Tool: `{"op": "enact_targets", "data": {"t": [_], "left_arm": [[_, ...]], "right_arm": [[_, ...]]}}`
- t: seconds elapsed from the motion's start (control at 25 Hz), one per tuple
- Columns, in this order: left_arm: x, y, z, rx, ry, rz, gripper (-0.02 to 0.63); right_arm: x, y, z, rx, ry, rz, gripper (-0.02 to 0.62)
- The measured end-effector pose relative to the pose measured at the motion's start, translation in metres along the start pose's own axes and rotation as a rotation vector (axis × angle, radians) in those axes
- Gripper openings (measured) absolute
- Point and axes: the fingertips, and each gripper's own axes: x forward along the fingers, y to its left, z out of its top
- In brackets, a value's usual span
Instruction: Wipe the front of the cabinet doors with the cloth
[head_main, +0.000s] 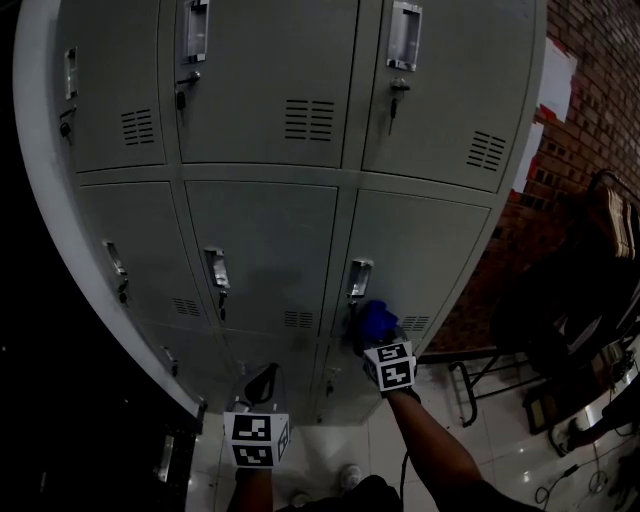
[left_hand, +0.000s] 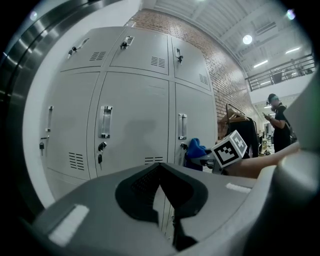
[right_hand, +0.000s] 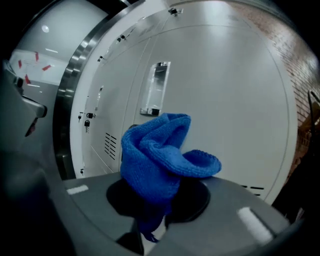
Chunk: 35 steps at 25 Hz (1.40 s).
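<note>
A grey metal locker cabinet (head_main: 270, 240) with several doors fills the head view. My right gripper (head_main: 372, 330) is shut on a bunched blue cloth (head_main: 376, 318), which is held up close to the middle-row right door (head_main: 425, 250), just below its handle (head_main: 360, 278). In the right gripper view the blue cloth (right_hand: 157, 160) bulges out of the jaws in front of that door (right_hand: 220, 100). My left gripper (head_main: 262, 385) hangs lower, near the bottom doors, shut with nothing in it; the left gripper view shows its dark pads (left_hand: 150, 192) closed together.
A brick wall (head_main: 590, 110) stands right of the cabinet. Dark chairs and frames (head_main: 560, 330) crowd the floor at right. A person (left_hand: 277, 122) stands far off in the left gripper view. White tiled floor (head_main: 340, 440) lies below the lockers.
</note>
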Motion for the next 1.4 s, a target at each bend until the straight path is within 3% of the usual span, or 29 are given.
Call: {"op": "enact_targets", "data": {"t": [0.4,0.56,0.72,0.96,1.4], "left_arm": [[-0.03,0.029,0.001,-0.013,-0.012,0.075,0.014],[-0.034,0.032,0.0,-0.016,-0.009,0.08,0.014],[-0.031,0.026,-0.005,-0.004,0.005,0.062,0.014],[-0.026,0.004,0.004,0.04,-0.033,-0.005,0.014],[-0.019,-0.031,0.024,0.084,-0.09,-0.084,0.014]], "right_arm": [[0.016,0.041,0.011,-0.044,-0.002,0.044,0.081],[0.005,0.041,0.013,0.038,-0.024,0.056,0.084],[-0.036,0.045,0.019,0.154,-0.095,0.053,0.084],[-0.11,0.053,0.04,0.089,-0.22,0.041,0.084],[-0.178,0.057,0.037,0.098,-0.25,0.019,0.081]]}}
